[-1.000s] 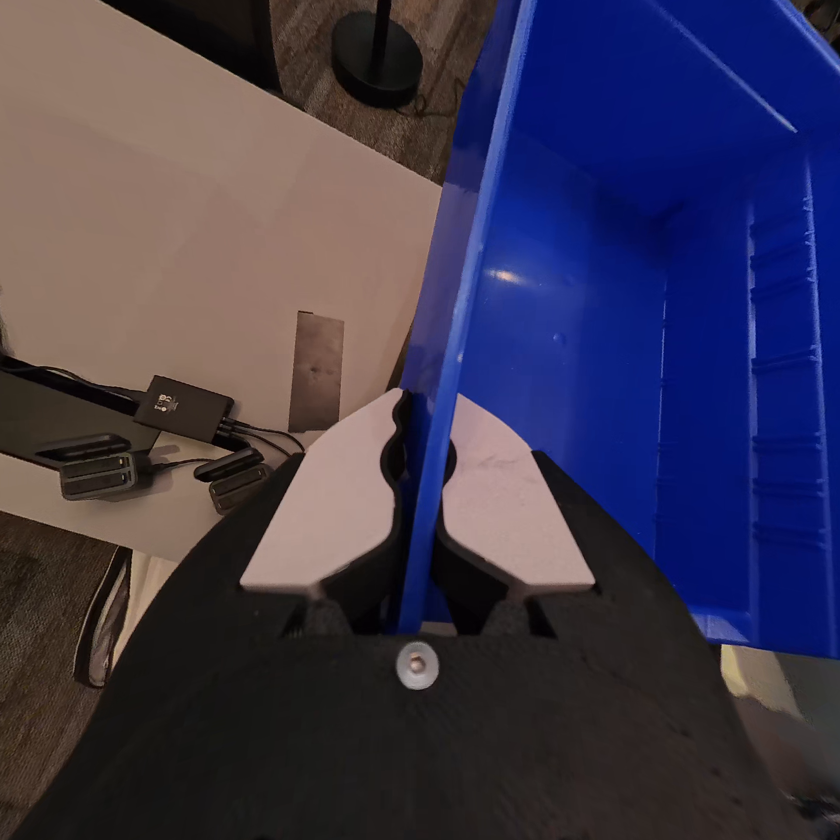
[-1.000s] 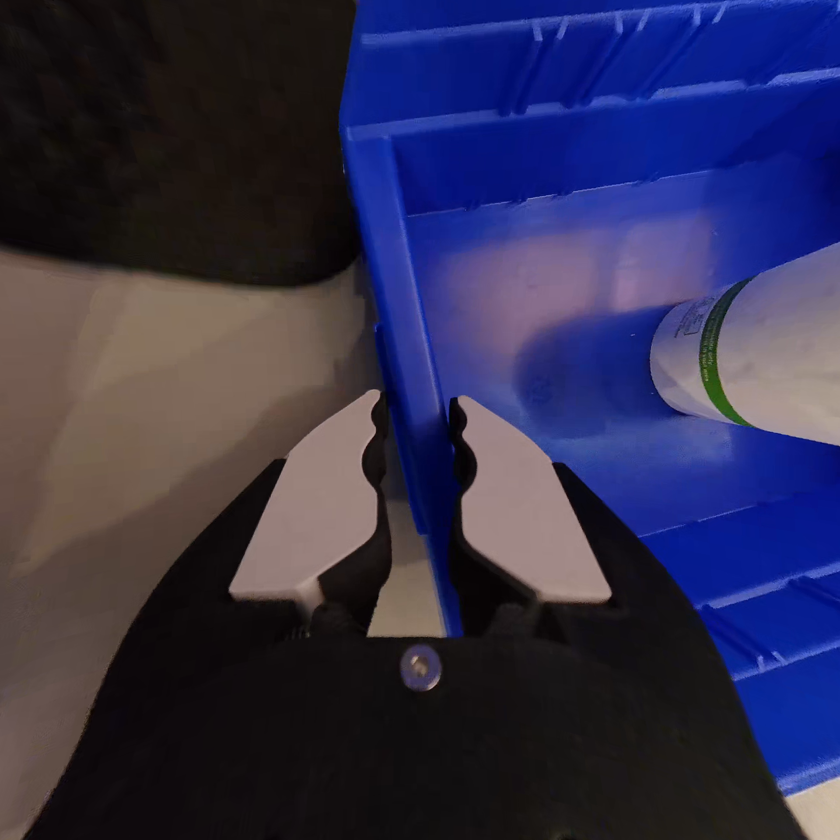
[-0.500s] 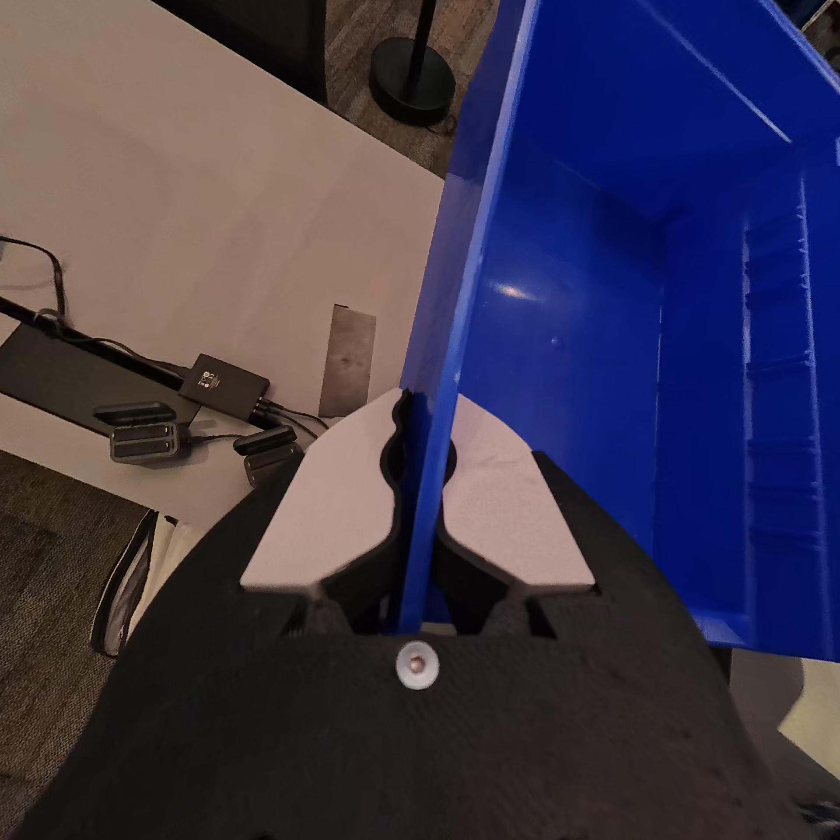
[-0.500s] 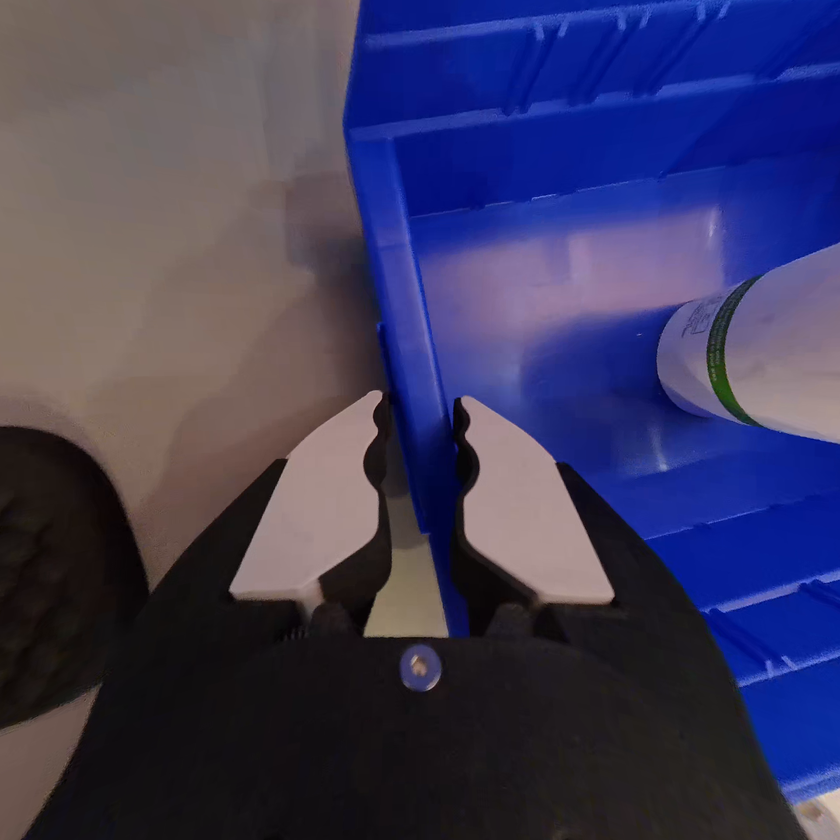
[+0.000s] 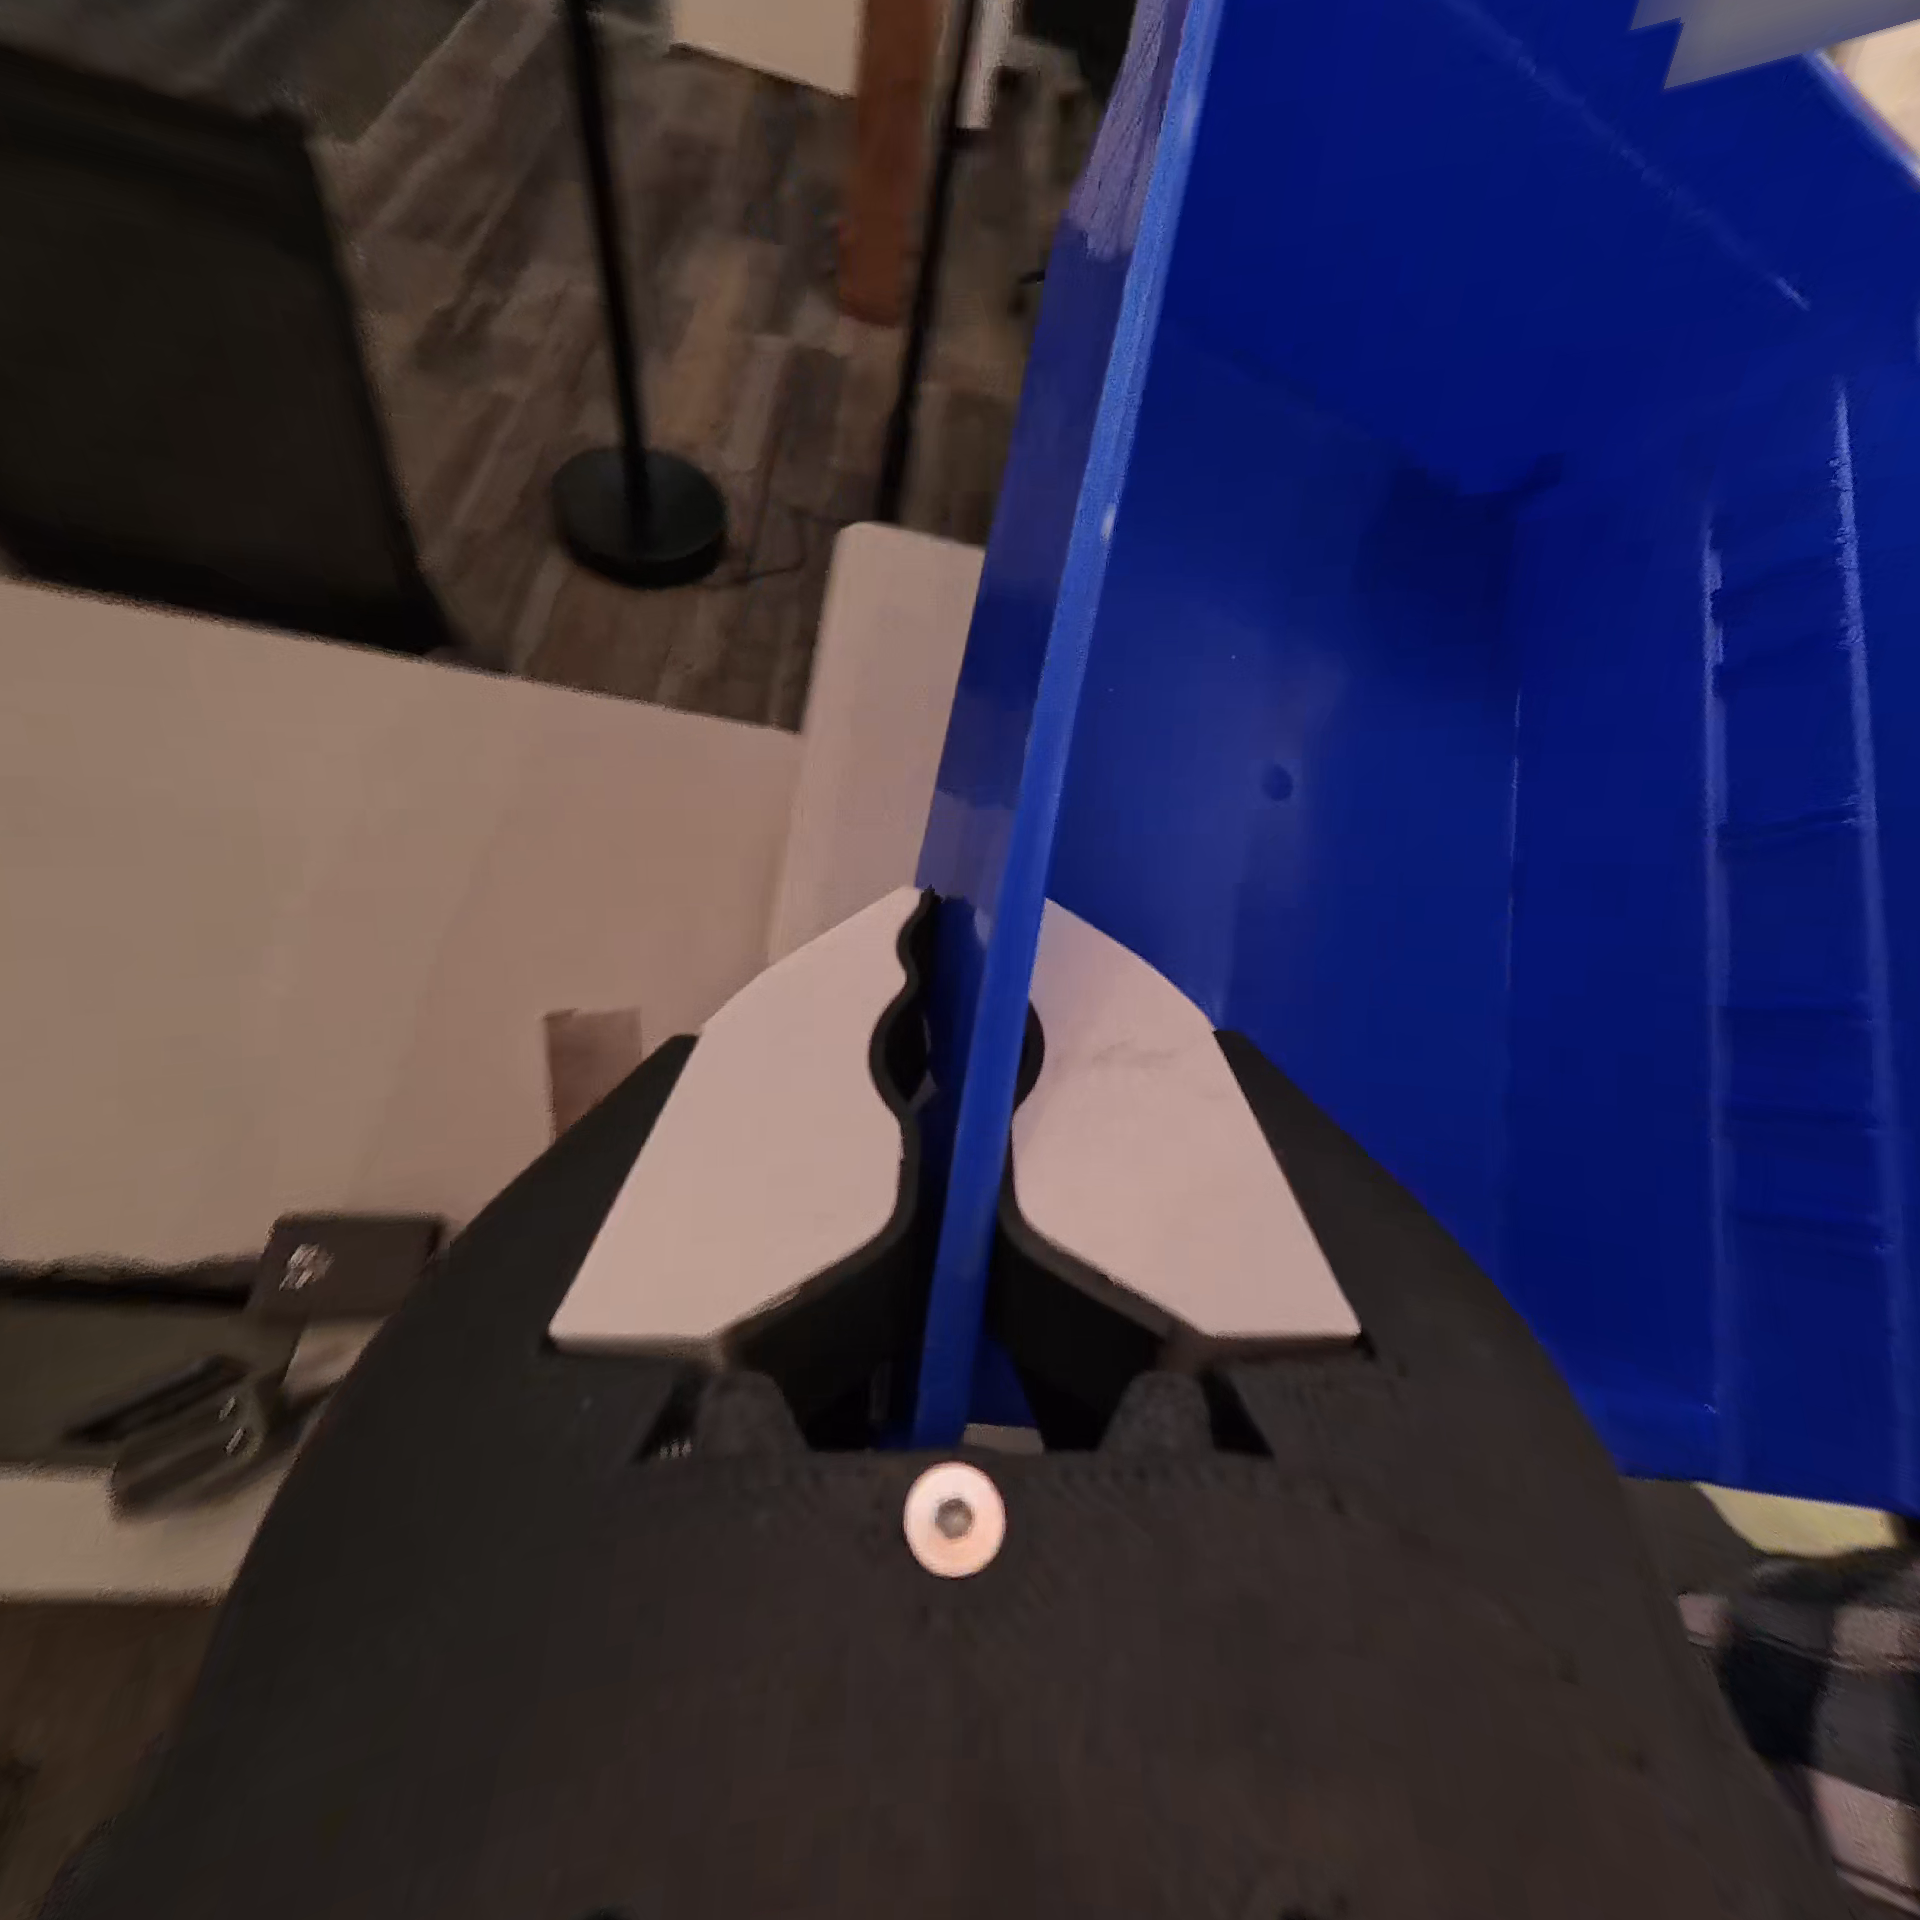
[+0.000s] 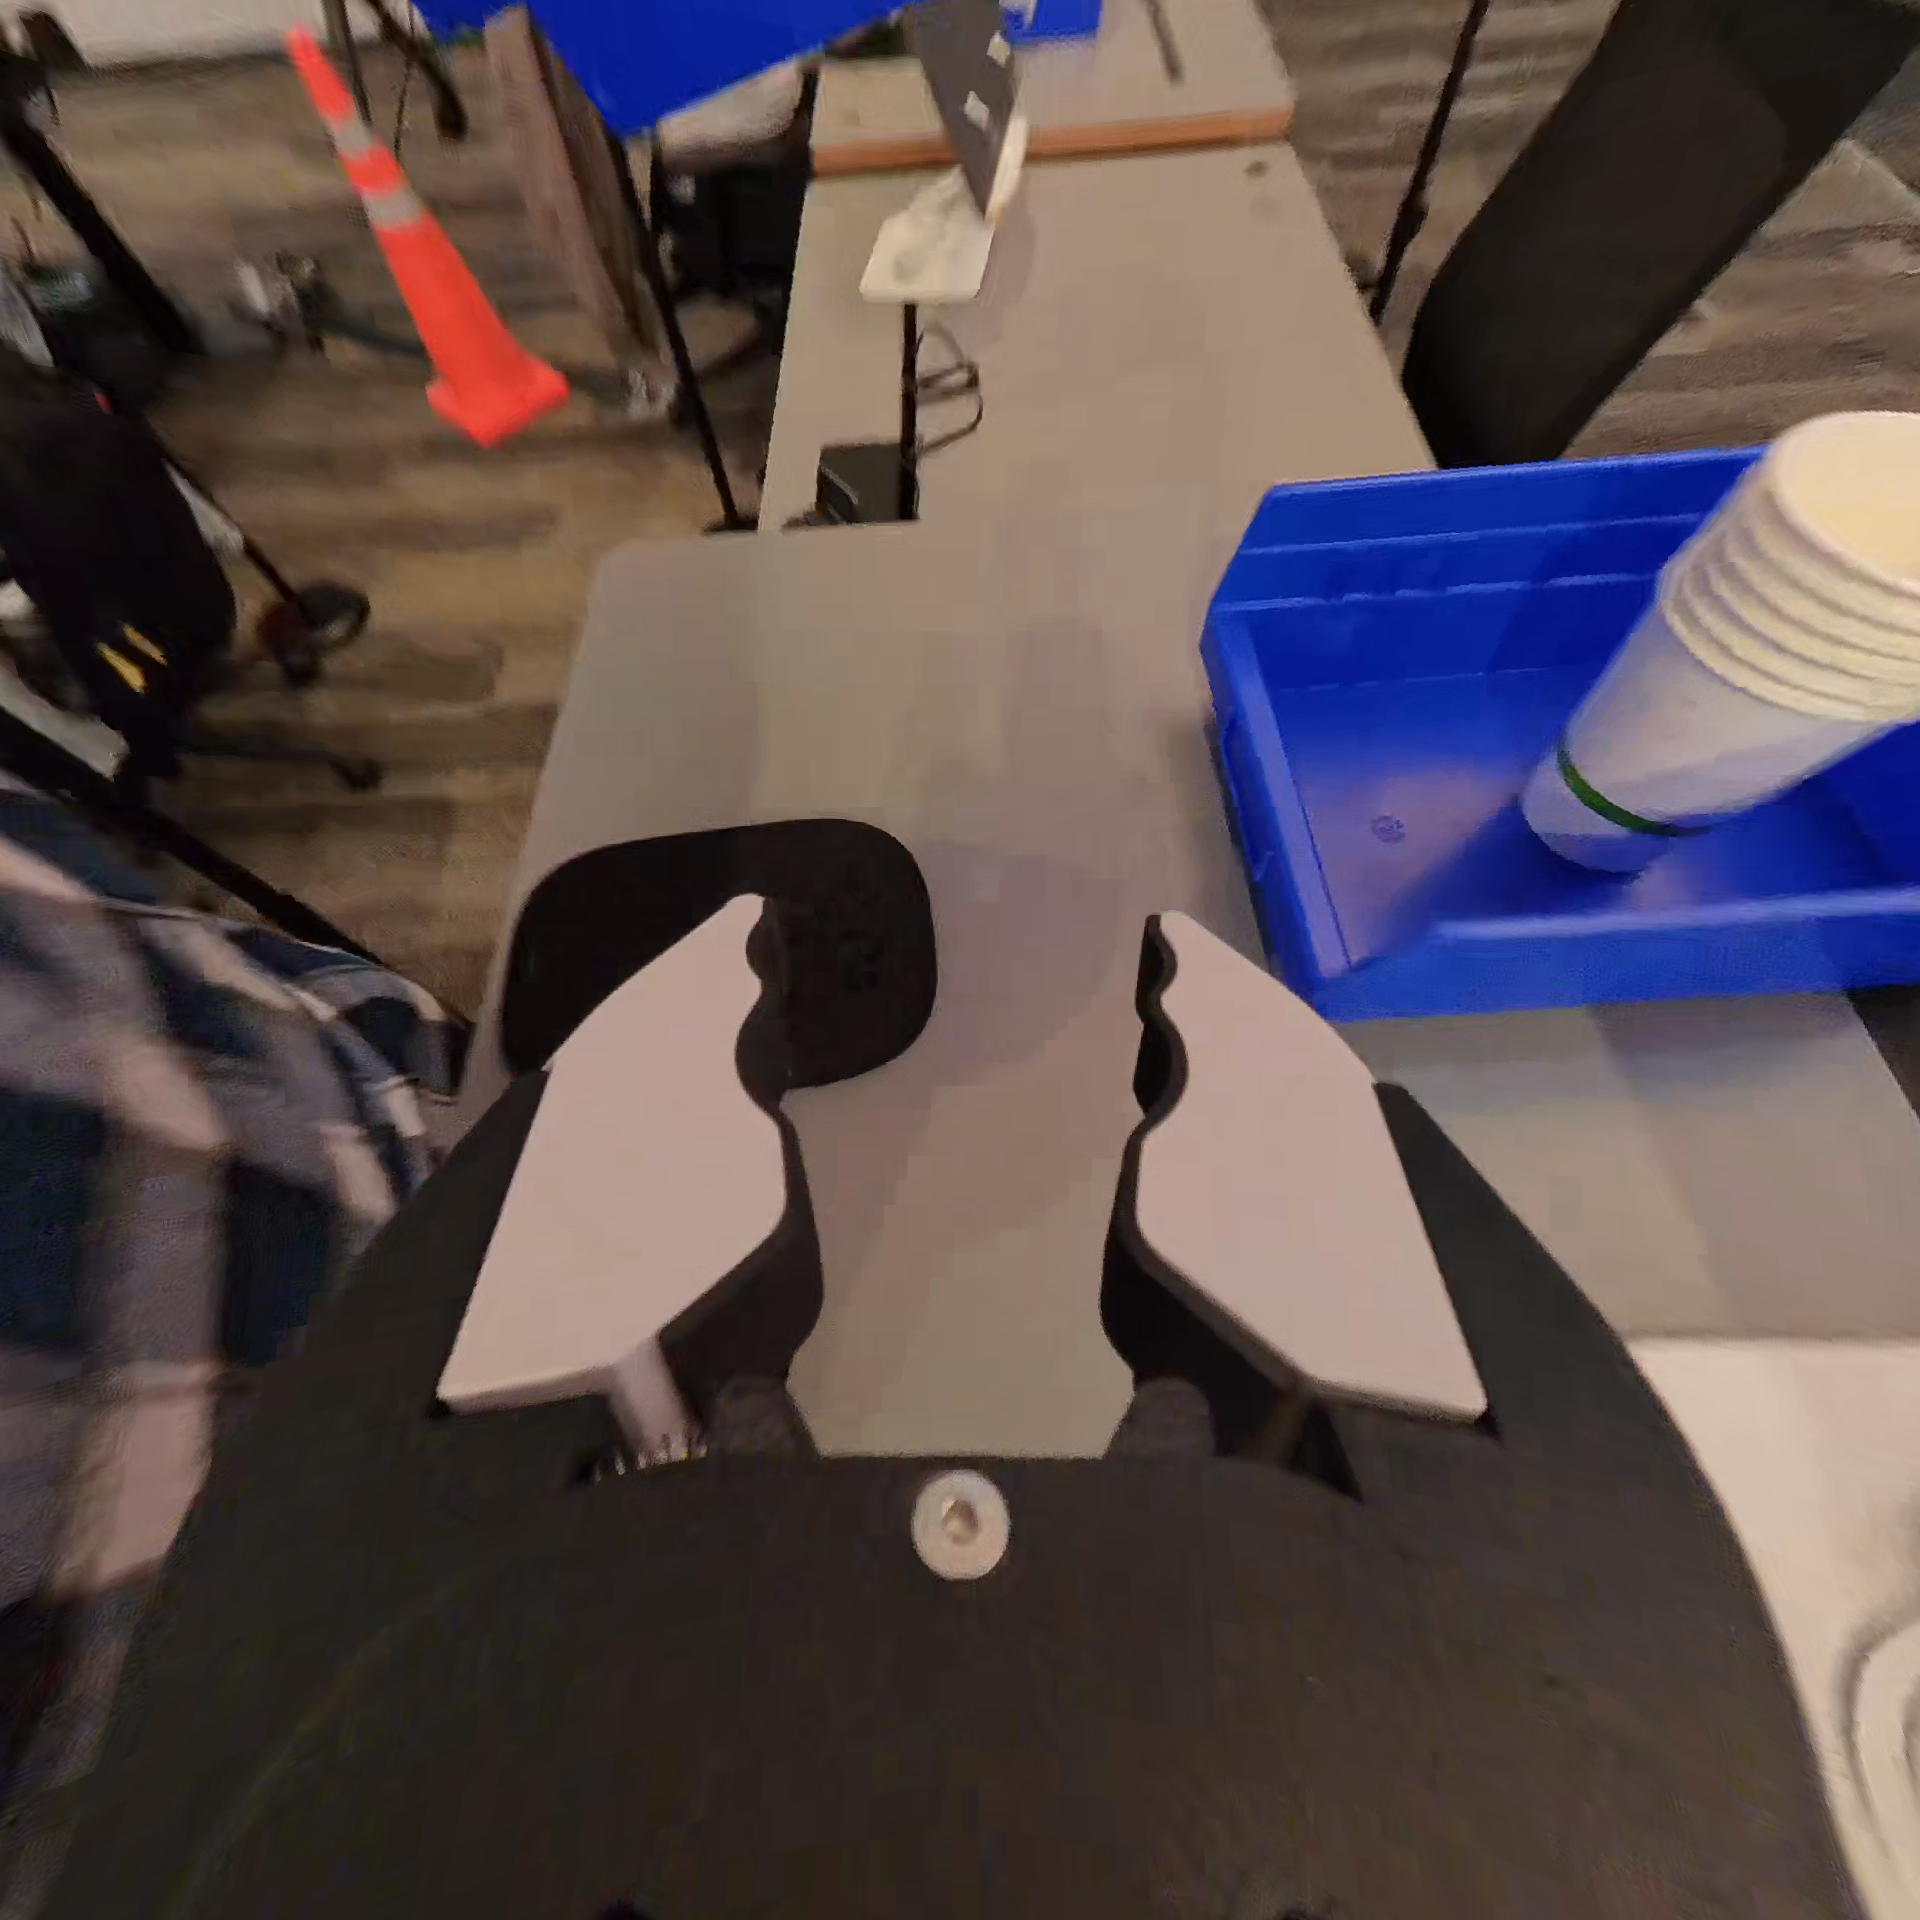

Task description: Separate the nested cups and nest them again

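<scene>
In the left wrist view my left gripper [image 5: 977, 909] is shut on the side wall of an empty blue bin [image 5: 1351, 727], which it holds tilted above a white tabletop [image 5: 364, 883]. In the right wrist view my right gripper [image 6: 954, 914] is open and empty above a grey table [image 6: 935, 644]. To its right a second blue bin [image 6: 1273, 790] stands on that table. A stack of nested white paper cups [image 6: 1725, 675] with a green band near the base lies tilted inside it, rims toward the right.
A black rounded object [image 6: 831, 935] lies by my right gripper's left fingertip. An orange cone [image 6: 436, 260], stands and a black chair [image 6: 1621, 187] surround the table. A plaid sleeve [image 6: 125, 1091] is at the left edge. A lamp base [image 5: 639, 509] stands on the floor. The gap from one gripper's tips to the other's is roughly 35 cm.
My right gripper let go of the wall of the bin with the cups, opened wide and pulled back from it. My left gripper keeps its grip on the empty bin while its view swings.
</scene>
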`<move>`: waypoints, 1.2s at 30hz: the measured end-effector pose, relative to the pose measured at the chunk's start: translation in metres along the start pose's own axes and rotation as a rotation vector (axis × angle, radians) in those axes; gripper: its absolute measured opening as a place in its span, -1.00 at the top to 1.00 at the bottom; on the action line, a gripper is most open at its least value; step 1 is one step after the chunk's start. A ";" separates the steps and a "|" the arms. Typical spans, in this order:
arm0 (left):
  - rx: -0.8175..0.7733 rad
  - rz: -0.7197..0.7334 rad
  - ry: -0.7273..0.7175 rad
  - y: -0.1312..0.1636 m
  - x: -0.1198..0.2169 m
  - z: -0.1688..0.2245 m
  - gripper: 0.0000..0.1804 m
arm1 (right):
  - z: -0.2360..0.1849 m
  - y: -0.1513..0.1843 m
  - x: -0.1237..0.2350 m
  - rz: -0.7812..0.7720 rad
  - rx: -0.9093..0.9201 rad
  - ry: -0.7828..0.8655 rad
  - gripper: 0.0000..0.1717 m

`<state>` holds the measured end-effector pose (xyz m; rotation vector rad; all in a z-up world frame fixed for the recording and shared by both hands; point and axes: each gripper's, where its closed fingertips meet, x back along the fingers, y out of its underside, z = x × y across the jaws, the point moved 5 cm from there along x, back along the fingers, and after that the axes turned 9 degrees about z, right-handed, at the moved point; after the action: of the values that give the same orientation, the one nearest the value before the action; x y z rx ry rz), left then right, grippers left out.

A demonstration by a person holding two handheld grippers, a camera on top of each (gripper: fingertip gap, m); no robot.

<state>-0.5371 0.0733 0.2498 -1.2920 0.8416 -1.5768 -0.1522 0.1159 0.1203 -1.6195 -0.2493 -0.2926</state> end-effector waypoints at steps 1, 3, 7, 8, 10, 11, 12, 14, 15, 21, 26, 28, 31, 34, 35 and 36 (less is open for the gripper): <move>-0.020 0.004 0.054 -0.008 -0.008 0.023 0.93 | -0.003 -0.003 0.022 0.046 -0.021 0.000 0.20; -0.065 0.008 0.167 -0.021 -0.025 0.074 0.93 | -0.008 -0.007 0.069 0.149 -0.051 0.017 0.22; -0.099 -0.029 0.428 -0.018 -0.074 0.193 0.92 | -0.026 0.001 0.169 0.270 -0.079 0.013 0.28; -0.105 -0.054 0.497 -0.011 -0.088 0.225 0.92 | -0.033 0.007 0.195 0.283 -0.096 0.001 0.33; -0.114 -0.107 0.632 0.009 -0.115 0.290 0.92 | -0.042 0.016 0.253 0.350 -0.113 0.073 0.31; -0.120 -0.136 0.695 0.022 -0.127 0.323 0.92 | -0.048 0.021 0.283 0.391 -0.121 0.105 0.32; -0.120 -0.169 0.756 0.036 -0.140 0.356 0.92 | -0.054 0.027 0.311 0.424 -0.130 0.154 0.36; -0.135 -0.217 0.859 0.067 -0.163 0.421 0.93 | -0.063 0.042 0.364 0.475 -0.137 0.315 0.28; -0.126 -0.255 0.900 0.086 -0.173 0.452 0.93 | -0.068 0.052 0.387 0.486 -0.144 0.399 0.25; -0.133 -0.401 0.983 0.197 -0.225 0.598 0.92 | -0.091 0.132 0.475 0.498 -0.300 0.744 0.15; -0.120 -0.500 0.950 0.272 -0.253 0.654 0.92 | -0.079 0.197 0.471 0.344 -0.425 0.867 -0.11; -0.124 -0.544 0.921 0.293 -0.264 0.664 0.92 | -0.069 0.212 0.461 0.331 -0.453 0.893 -0.22; -0.162 -0.550 0.881 0.314 -0.279 0.671 0.92 | -0.052 0.235 0.444 0.253 -0.456 0.975 -0.44; -0.176 -0.578 0.845 0.330 -0.289 0.673 0.92 | -0.037 0.256 0.426 0.179 -0.476 1.023 -0.56; -0.174 -0.580 0.838 0.334 -0.292 0.673 0.92 | -0.031 0.263 0.422 0.155 -0.484 1.045 -0.54; -0.167 -0.582 0.827 0.337 -0.294 0.672 0.92 | -0.027 0.267 0.419 0.161 -0.493 1.052 -0.56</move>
<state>0.2058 0.2510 -0.0130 -1.0237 1.1679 -2.6405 0.3307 0.0644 0.0118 -1.7238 0.8048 -1.0844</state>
